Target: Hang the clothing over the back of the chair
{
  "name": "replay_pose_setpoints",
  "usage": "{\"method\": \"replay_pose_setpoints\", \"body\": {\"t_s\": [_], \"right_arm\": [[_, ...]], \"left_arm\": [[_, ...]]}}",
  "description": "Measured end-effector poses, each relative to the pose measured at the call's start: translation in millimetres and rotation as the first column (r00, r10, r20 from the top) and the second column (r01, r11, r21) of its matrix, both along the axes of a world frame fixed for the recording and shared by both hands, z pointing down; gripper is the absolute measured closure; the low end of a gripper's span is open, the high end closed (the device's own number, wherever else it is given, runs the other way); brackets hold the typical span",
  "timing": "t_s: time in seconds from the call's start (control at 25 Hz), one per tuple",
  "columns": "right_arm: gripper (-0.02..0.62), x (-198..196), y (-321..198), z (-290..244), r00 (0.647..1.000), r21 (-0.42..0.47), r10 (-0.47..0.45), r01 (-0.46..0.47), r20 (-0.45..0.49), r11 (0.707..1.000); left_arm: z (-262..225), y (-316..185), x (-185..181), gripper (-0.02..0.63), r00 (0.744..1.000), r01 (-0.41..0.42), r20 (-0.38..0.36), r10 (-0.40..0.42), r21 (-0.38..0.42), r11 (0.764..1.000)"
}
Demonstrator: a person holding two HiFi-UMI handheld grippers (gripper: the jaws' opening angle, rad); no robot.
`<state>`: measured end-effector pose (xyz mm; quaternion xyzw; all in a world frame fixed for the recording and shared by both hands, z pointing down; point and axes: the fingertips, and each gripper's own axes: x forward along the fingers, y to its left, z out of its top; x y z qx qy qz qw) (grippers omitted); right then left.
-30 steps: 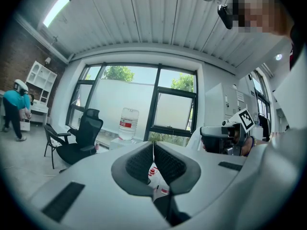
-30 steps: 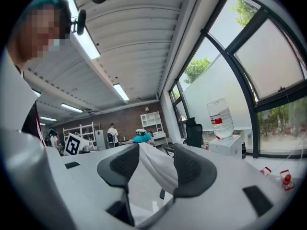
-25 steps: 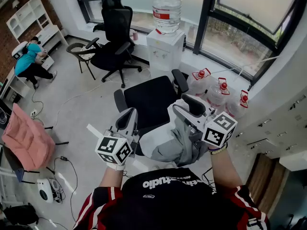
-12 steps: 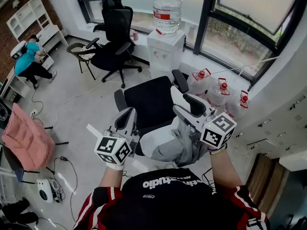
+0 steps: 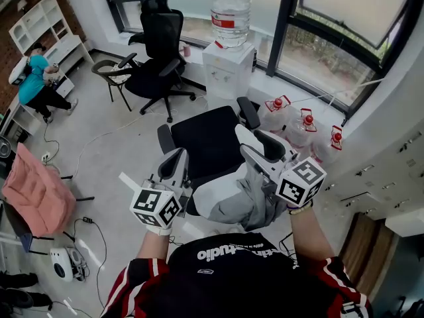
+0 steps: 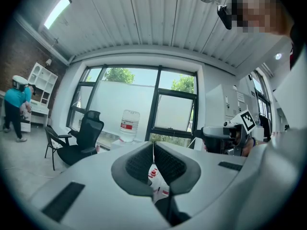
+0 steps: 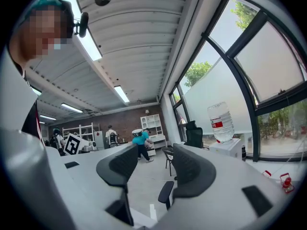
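A black office chair (image 5: pixel 211 140) stands just in front of me, its seat bare. A grey and white piece of clothing (image 5: pixel 233 201) is draped over the chair's back, hanging in folds on the right side. My left gripper (image 5: pixel 175 164) is held above the left edge of the clothing, shut with nothing between its pads (image 6: pixel 165 163). My right gripper (image 5: pixel 260 143) is held above the right armrest, beside the folds, and stands open and empty. In the right gripper view the right gripper (image 7: pixel 154 166) has bare floor showing between its pads.
A water dispenser (image 5: pixel 228 68) with a big bottle (image 5: pixel 230 6) stands by the window. A second black chair (image 5: pixel 156 53) is at the back left. Three water jugs (image 5: pixel 302 128) sit on the floor to the right. A pink seat (image 5: pixel 36 192), floor cables and a person in teal (image 5: pixel 35 79) are to the left.
Both grippers have stayed almost where they were and the clothing lies the same. The person in teal at the far left has shifted a little.
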<state>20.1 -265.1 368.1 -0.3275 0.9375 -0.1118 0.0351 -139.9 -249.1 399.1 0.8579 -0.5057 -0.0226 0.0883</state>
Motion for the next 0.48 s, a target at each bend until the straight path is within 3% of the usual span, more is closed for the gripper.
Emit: {"method": "replay_pose_setpoints", "body": {"t_s": [0.48], "right_arm": [[0.437, 0.8, 0.1, 1.1, 1.000, 0.001, 0.019, -0.019, -0.004, 1.000]], "left_arm": [[-4.5, 3.0, -3.9, 0.580, 1.000, 0.004, 0.003, -0.004, 0.006, 1.000]]}}
